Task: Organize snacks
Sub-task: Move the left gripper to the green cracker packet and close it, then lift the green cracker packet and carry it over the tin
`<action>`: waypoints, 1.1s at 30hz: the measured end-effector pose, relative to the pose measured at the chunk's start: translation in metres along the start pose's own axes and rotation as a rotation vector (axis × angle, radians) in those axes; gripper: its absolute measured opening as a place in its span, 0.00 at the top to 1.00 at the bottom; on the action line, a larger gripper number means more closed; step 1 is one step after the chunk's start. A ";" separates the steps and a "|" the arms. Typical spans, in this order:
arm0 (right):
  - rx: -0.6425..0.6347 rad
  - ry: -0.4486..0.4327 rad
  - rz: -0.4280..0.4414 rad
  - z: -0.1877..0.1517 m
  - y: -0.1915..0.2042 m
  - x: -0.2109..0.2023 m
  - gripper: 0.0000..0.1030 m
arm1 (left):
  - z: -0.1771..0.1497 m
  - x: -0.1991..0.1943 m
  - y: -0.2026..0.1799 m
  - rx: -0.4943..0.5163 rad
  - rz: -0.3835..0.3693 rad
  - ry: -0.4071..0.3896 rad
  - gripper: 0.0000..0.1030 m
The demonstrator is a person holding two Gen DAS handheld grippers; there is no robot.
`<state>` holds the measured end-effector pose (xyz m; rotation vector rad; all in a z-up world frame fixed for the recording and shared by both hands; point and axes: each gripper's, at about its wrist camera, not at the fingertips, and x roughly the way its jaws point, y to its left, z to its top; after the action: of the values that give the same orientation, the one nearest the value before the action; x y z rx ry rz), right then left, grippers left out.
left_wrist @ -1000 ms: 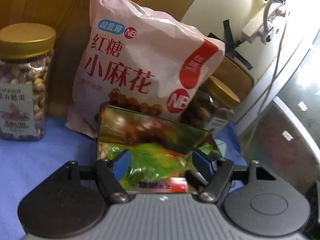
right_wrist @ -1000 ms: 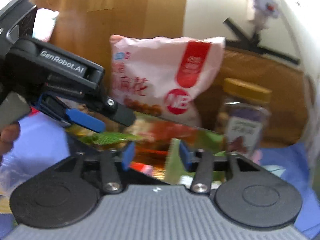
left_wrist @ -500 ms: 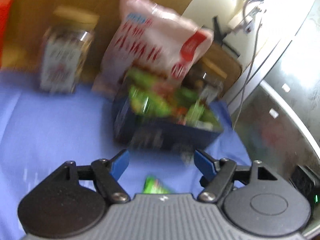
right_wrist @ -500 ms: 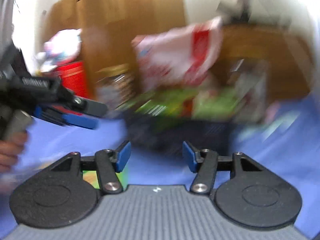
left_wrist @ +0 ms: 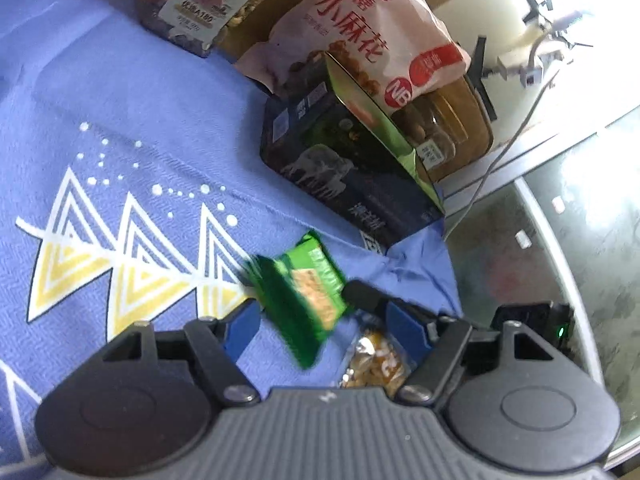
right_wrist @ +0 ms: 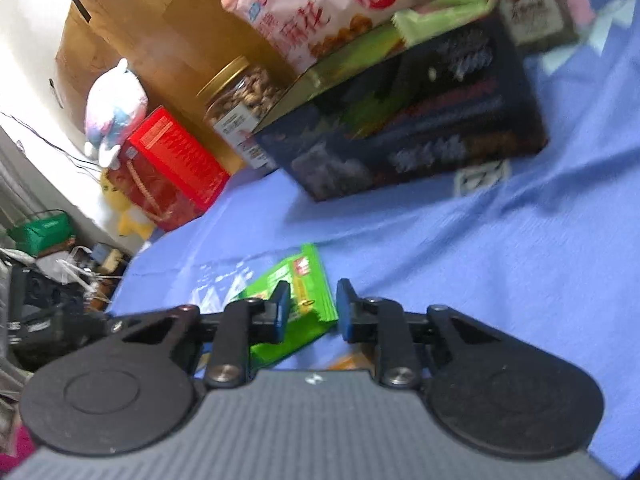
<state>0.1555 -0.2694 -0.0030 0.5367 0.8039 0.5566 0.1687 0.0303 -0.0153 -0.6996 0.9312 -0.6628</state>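
While the left tool (left_wrist: 320, 320) hangs spread, the right tool (right_wrist: 310, 306) is closing around the green snack packet (right_wrist: 296, 300) lying on the blue-clothed surface (right_wrist: 480, 280); pads not pressing yet; its long axis runs toward the dark box (right_wrist: 420, 128).

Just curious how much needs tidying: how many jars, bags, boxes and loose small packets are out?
Nut jars: 2
Pink bag: 1
Boxes: 2, dark box, red box
Loose packets: 2, green packet, clear packet
Total: 7
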 end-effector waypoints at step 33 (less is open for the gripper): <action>-0.608 -0.027 -0.224 -0.111 0.104 -0.027 0.52 | -0.042 -0.044 -0.001 0.107 0.012 0.034 0.45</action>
<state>0.0274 -0.1849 0.0127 -0.1042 0.6170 0.5505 0.1121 0.0532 -0.0115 -0.5887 0.9236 -0.7104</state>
